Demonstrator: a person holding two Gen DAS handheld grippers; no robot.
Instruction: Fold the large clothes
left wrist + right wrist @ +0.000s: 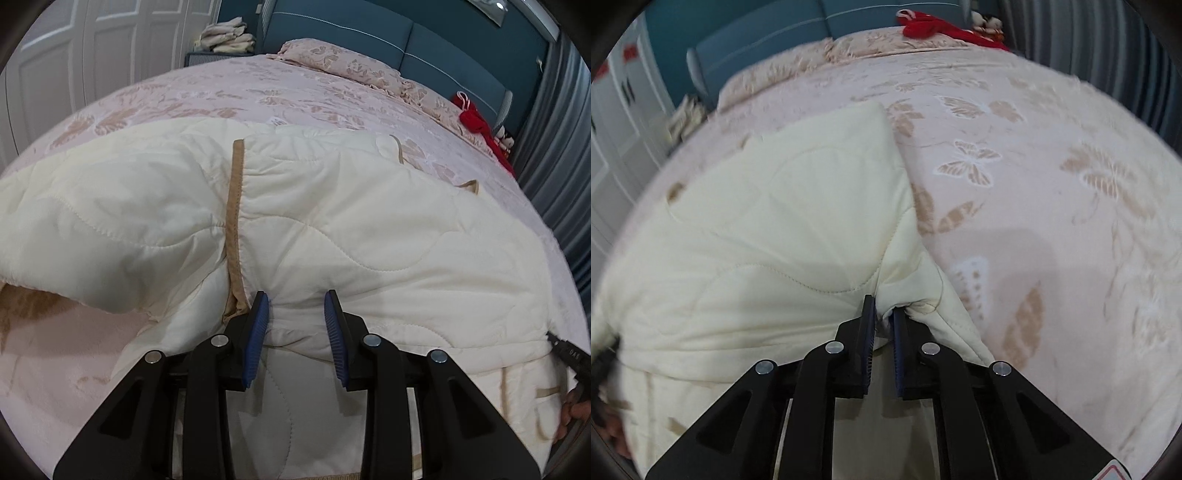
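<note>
Quilt [332,221], cream, lies on a floral bedspread [221,96] before a blue headboard [369,40]; left gripper [297,306] and right gripper [884,314] each pinch its folds.

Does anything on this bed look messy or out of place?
Only the cream quilt: it lies bunched and half folded, its tan edge trim running crooked across the top. The left gripper and right gripper each pinch a fold. Nothing looks torn or spilled.

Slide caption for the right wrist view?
Right hand-held gripper pinches a cream quilt fold over the floral bedspread.
</note>
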